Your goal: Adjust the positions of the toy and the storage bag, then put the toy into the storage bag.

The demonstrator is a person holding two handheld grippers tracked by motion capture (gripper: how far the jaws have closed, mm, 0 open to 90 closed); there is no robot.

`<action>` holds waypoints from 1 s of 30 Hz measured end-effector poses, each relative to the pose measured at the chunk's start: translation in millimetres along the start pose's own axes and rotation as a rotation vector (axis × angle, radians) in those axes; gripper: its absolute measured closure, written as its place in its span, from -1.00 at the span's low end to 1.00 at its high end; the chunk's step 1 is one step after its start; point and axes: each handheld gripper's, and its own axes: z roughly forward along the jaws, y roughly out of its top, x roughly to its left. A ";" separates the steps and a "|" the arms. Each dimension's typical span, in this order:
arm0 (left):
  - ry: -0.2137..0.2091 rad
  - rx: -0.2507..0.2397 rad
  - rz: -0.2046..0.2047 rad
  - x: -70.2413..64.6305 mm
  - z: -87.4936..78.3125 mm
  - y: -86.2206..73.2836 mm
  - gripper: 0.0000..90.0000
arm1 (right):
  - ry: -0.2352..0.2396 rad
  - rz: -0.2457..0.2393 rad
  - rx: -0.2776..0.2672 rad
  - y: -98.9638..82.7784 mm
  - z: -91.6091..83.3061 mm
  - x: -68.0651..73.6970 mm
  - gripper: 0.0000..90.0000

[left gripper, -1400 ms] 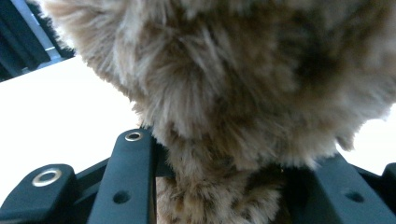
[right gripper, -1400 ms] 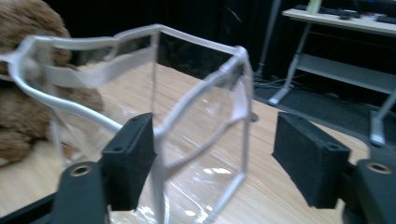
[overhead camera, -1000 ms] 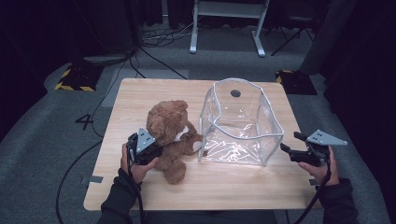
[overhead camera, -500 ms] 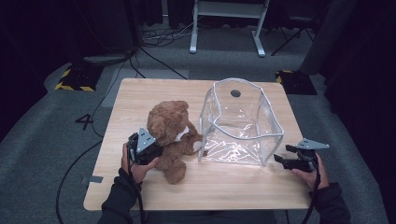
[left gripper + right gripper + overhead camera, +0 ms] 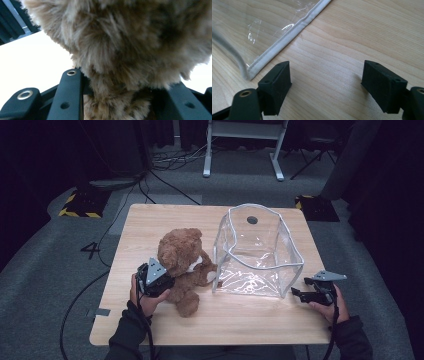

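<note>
A brown teddy bear (image 5: 182, 265) sits on the wooden table (image 5: 165, 217), left of a clear plastic bag (image 5: 257, 252) with white piping that stands open. My left gripper (image 5: 167, 282) is shut on the bear's side; its jaws squeeze a fold of brown fur (image 5: 117, 100) between them. My right gripper (image 5: 296, 293) stands open just above the table at the bag's near right corner, nothing between its fingers. The bag's white-edged corner (image 5: 252, 72) lies just left of the left jaw.
The table's front edge (image 5: 210, 342) runs close to both hands. Grey carpet with black cables (image 5: 85, 285) surrounds the table. A white stand's legs (image 5: 240, 150) are behind it, and yellow-black floor markers (image 5: 80, 205) lie at the back left.
My right gripper has come down and moved left toward the bag's near right corner. The left gripper and the bear have stayed put.
</note>
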 end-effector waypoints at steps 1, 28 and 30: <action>0.000 0.000 0.001 -0.2 0.0 -0.1 0.32 | 0.000 0.001 -0.002 -0.2 0.1 -0.1 -0.50; -0.022 -0.077 0.002 -6.9 -3.8 10.9 0.43 | -0.003 0.006 -0.009 -0.5 1.0 0.0 -0.50; -0.024 -0.084 0.001 -7.2 -5.2 12.1 0.43 | -0.003 0.006 -0.010 -0.4 1.0 0.0 -0.50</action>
